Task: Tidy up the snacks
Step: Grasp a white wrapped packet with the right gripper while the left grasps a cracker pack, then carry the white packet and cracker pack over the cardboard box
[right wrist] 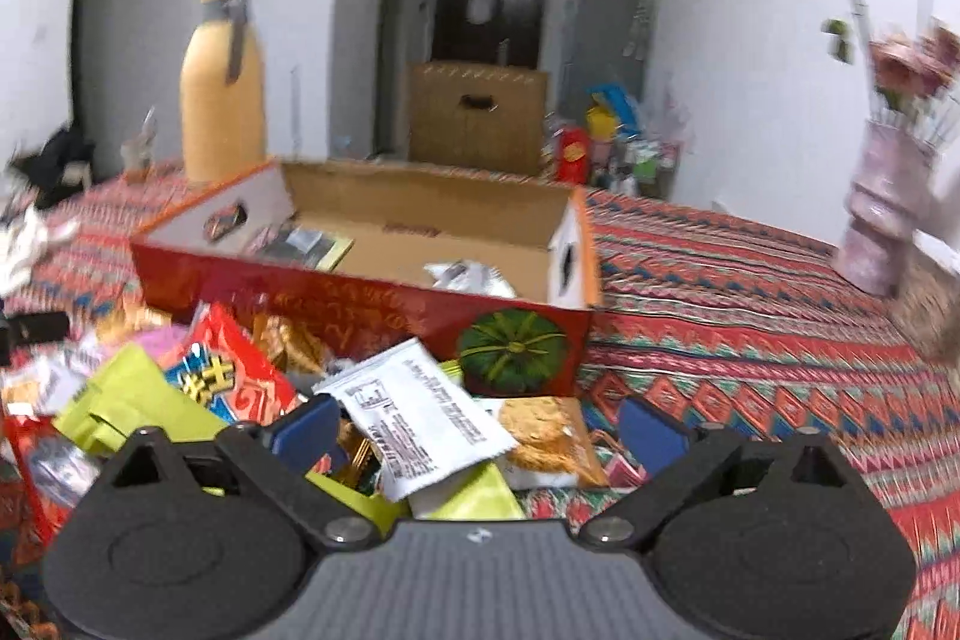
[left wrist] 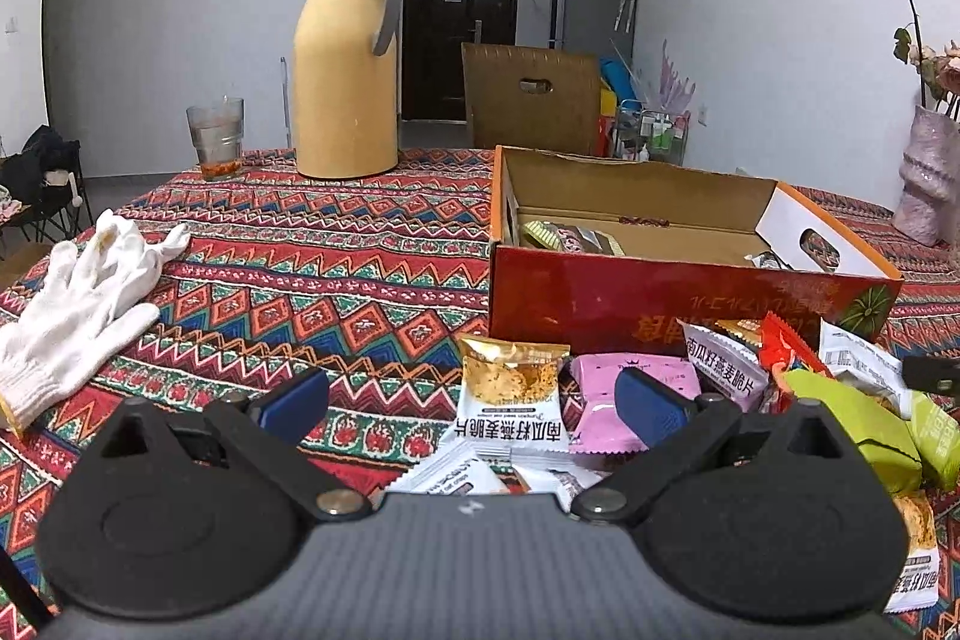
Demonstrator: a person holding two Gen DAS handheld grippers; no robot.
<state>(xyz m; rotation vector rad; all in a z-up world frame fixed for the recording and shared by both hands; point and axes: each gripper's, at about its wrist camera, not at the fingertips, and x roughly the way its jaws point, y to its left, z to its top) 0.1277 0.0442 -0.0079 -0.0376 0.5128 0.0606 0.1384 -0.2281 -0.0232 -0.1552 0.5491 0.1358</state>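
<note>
The snack packets lie heaped on the patterned tablecloth against the near wall of the open red cardboard box, which already has a few packets on its floor, so the sorting looks only partly done. The left gripper hangs wide open and empty over a white-and-gold oat-crisp packet, and the right gripper stands wide and empty around a white packet lying face down, pads clear of it. Next, I judge, each must lower, pinch a single packet without snagging neighbours, then lift it over the box wall.
</note>
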